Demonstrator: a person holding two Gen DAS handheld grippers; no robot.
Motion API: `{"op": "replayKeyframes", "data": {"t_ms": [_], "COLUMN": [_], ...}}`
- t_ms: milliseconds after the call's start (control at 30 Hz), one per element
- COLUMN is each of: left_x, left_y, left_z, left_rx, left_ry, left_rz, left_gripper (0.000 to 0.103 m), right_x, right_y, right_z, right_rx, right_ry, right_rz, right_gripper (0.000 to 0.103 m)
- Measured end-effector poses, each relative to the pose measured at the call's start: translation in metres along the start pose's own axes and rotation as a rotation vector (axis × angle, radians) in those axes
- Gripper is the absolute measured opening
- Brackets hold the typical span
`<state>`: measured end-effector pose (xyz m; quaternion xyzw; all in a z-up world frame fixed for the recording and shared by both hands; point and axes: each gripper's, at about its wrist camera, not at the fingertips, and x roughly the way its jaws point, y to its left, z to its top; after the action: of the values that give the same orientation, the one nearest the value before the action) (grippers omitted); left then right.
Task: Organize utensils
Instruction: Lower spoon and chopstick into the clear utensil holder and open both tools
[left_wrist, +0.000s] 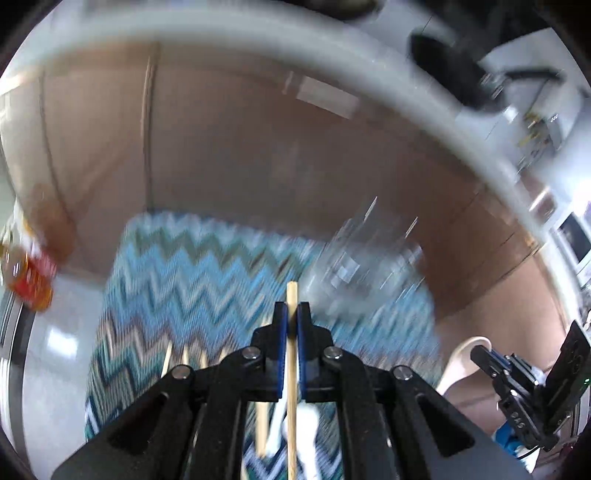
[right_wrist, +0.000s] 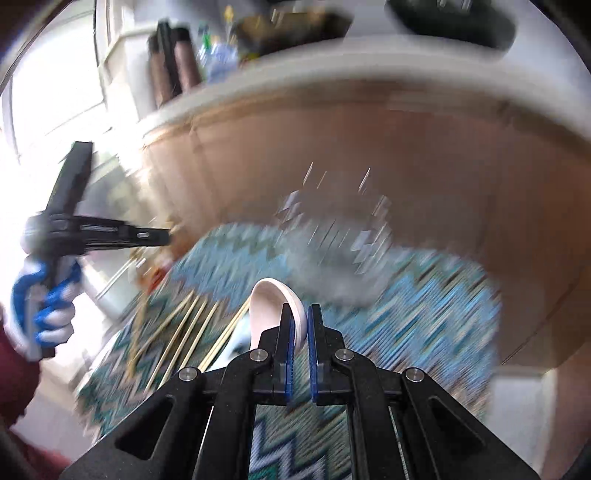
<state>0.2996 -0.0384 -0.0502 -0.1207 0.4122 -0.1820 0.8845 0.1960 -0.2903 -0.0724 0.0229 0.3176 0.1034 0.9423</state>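
1. My left gripper has its jaws pinching a chopstick, which runs straight up between the blue pads and pokes out past their tips.
2. My right gripper has its jaws closed on a white spoon; the bowl of the spoon rises ahead and to the left of the tips.
3. Both grippers hang above a zigzag mat in blue, teal and white, which lies on a pale table.
4. More chopsticks lie loose on the left part of the mat in the right wrist view, fanned out and partly crossing.
5. A clear holder stands at the far side of the mat; it is badly blurred and I cannot tell what is in it.
6. A brown cardboard box rises behind the mat.
7. A bottle with a red label sits at the far left, off the mat.
8. In the right wrist view I see the gloved left hand, blue and white, gripping its handle.
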Motion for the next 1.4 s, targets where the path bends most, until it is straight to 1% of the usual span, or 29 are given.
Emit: {"op": "replayKeyframes", "data": {"t_ms": [33, 67, 133, 167, 200, 233, 300, 367, 400, 500, 633, 667, 800, 867, 900, 933, 967, 1000, 1067, 1167, 1233, 1267, 1300, 1400], "left_x": [-0.011, -0.018, -0.030, -0.035, -0.038, -0.037, -0.030, -0.018, -0.012, 0.012, 0.051, 0.055, 0.083, 0.091, 0.094, 0.094, 0.093, 0.091, 0.081, 0.053, 0.023, 0.013, -0.005, -0.055], "left_y": [-0.009, -0.014, -0.028, -0.033, -0.038, -0.045, -0.054, -0.064, -0.069, -0.080, -0.085, -0.088, -0.090, -0.089, -0.088, -0.088, -0.088, -0.088, -0.088, -0.094, -0.096, -0.097, -0.096, -0.093], "left_z": [0.012, 0.021, 0.042, 0.049, 0.056, 0.063, 0.073, 0.080, 0.084, 0.087, 0.081, 0.078, 0.063, 0.057, 0.055, 0.054, 0.052, 0.052, 0.050, 0.049, 0.052, 0.054, 0.055, 0.058], "left_rx": [0.002, -0.001, -0.013, -0.013, -0.011, -0.011, -0.020, -0.022, -0.021, -0.013, 0.010, 0.012, 0.046, 0.059, 0.065, 0.074, 0.083, 0.087, 0.092, 0.130, 0.152, 0.154, 0.152, 0.147], "left_ry": [-0.063, -0.111, -0.228, -0.288, -0.337, -0.386, -0.468, -0.525, -0.542, -0.584, -0.611, -0.614, -0.643, -0.637, -0.622, -0.614, -0.613, -0.612, -0.615, -0.642, -0.655, -0.660, -0.671, -0.689], "left_rz": [-0.020, -0.042, -0.087, -0.087, -0.084, -0.082, -0.090, -0.079, -0.073, -0.037, 0.007, 0.011, 0.079, 0.088, 0.083, 0.082, 0.082, 0.079, 0.072, 0.080, 0.085, 0.088, 0.094, 0.113], "left_gripper": [0.004, 0.004, 0.004, 0.004, 0.004, 0.004, 0.004, 0.004, 0.004, 0.004, 0.004, 0.005, 0.005, 0.006, 0.007, 0.008, 0.012, 0.022, 0.030, 0.030, 0.030, 0.030, 0.030, 0.030], "right_x": [-0.007, -0.013, -0.018, -0.017, -0.017, -0.012, 0.000, 0.010, 0.018, 0.045, 0.070, 0.075, 0.089, 0.095, 0.095, 0.095, 0.091, 0.091, 0.078, 0.056, 0.040, 0.024, 0.017, -0.023], "right_y": [-0.002, -0.004, -0.006, -0.004, -0.004, 0.000, 0.003, 0.004, 0.005, 0.002, -0.003, -0.005, -0.015, -0.017, -0.018, -0.018, -0.019, -0.019, -0.018, -0.012, -0.007, -0.002, 0.000, 0.015], "right_z": [0.015, 0.025, 0.041, 0.051, 0.056, 0.063, 0.070, 0.074, 0.075, 0.077, 0.070, 0.066, 0.052, 0.045, 0.044, 0.045, 0.043, 0.045, 0.045, 0.052, 0.056, 0.058, 0.060, 0.064], "right_rx": [0.010, 0.011, 0.005, -0.001, -0.008, -0.030, -0.051, -0.073, -0.082, -0.095, -0.100, -0.098, -0.074, -0.071, -0.068, -0.064, -0.053, -0.047, -0.035, -0.045, -0.048, -0.053, -0.056, -0.062], "right_ry": [-0.060, -0.106, -0.180, -0.231, -0.255, -0.295, -0.334, -0.347, -0.347, -0.334, -0.324, -0.320, -0.304, -0.300, -0.299, -0.300, -0.308, -0.312, -0.330, -0.350, -0.363, -0.377, -0.383, -0.415], "right_rz": [-0.042, -0.083, -0.155, -0.209, -0.237, -0.296, -0.351, -0.396, -0.413, -0.445, -0.474, -0.478, -0.452, -0.439, -0.433, -0.429, -0.422, -0.420, -0.415, -0.426, -0.426, -0.428, -0.428, -0.416], "right_gripper": [0.007, 0.007, 0.007, 0.007, 0.007, 0.007, 0.007, 0.007, 0.007, 0.007, 0.007, 0.007, 0.008, 0.020, 0.023, 0.031, 0.037, 0.038, 0.038, 0.038, 0.038, 0.038, 0.038, 0.038]}}
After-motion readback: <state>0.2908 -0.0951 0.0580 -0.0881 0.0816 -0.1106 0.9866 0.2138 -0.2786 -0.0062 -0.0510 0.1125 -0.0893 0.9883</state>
